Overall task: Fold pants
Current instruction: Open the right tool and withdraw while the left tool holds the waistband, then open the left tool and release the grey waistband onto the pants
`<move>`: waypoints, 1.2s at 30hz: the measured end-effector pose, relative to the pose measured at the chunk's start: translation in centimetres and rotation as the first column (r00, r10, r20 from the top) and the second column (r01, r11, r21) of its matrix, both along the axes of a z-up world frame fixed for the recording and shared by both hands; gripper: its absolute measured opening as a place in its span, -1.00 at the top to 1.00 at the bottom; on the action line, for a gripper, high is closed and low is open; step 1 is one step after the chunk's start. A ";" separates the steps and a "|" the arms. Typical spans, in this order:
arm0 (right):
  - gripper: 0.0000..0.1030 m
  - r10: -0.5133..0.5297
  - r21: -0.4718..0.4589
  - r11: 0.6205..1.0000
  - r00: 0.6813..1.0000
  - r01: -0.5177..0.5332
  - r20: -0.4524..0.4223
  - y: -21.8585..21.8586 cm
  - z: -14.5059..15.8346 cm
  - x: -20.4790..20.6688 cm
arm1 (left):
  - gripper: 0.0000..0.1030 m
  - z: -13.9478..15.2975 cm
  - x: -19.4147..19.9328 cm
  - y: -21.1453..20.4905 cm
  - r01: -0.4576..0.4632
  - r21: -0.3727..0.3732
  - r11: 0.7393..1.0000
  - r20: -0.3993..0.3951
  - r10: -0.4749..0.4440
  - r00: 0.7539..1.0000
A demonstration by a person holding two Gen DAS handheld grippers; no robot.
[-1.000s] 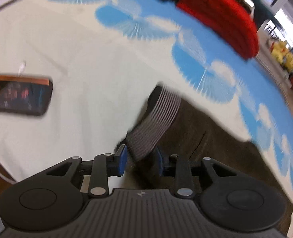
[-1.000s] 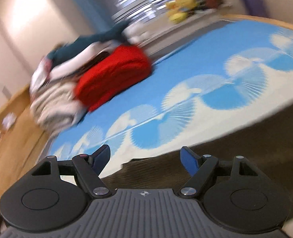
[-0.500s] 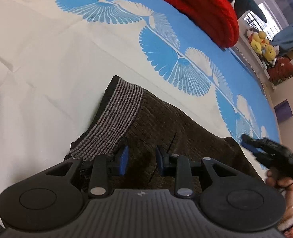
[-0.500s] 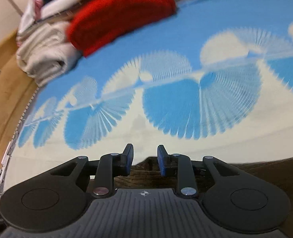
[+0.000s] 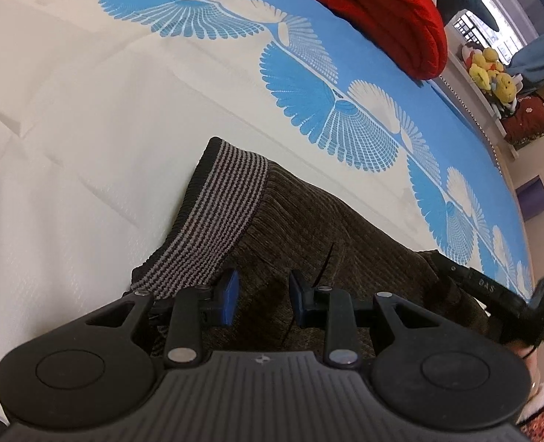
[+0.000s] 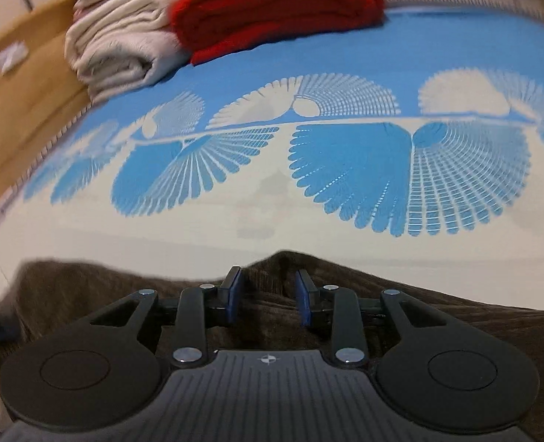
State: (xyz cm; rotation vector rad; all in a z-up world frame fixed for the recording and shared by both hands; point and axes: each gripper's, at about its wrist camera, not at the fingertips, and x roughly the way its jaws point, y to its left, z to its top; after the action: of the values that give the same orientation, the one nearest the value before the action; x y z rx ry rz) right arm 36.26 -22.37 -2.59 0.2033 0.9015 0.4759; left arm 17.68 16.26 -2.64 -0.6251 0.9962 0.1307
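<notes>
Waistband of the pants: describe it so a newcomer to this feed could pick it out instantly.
Start from the bed, white with blue fan prints. The brown pants lie on its white part, in front of the left gripper. The waistband is their end just left of the fingers: the only grey-and-black striped ribbed band, while the rest is plain brown corduroy.

The right gripper [image 6: 267, 294] pinches a raised fold of brown pants [image 6: 438, 313] between its jaws (blue pads).

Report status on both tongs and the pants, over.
Left tongs partly open over pants, near striped waistband. Right tongs partly open at pants' far edge. Grip on fabric: cannot tell. Nothing on the pants.
</notes>
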 end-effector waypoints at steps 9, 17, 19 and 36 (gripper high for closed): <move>1.00 -0.049 0.041 0.998 0.996 0.046 0.070 0.4 -0.6 2.7 | 0.39 -0.3 -0.1 0.1 0.010 0.005 1.000 -0.003 -0.010 1.000; 0.93 -0.107 0.125 0.987 0.994 0.105 0.004 -1.8 0.3 3.7 | 0.39 -0.4 -0.3 0.9 0.000 -0.035 0.999 0.002 0.000 1.000; 0.93 -0.044 0.125 0.991 0.998 0.039 0.041 -2.3 2.1 2.6 | 0.39 -0.3 -0.3 0.8 -0.002 -0.037 0.999 0.000 0.002 1.000; 0.86 -0.061 -0.138 0.988 0.993 0.075 0.101 0.4 -1.2 2.1 | 0.34 -0.1 -0.3 0.4 0.017 -0.025 1.000 0.006 -0.017 1.000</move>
State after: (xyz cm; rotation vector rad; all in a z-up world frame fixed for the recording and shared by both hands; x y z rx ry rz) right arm 38.35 -22.02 -3.79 0.0808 0.8273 0.3542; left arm 17.34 16.68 -2.73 -0.6397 0.9990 0.1010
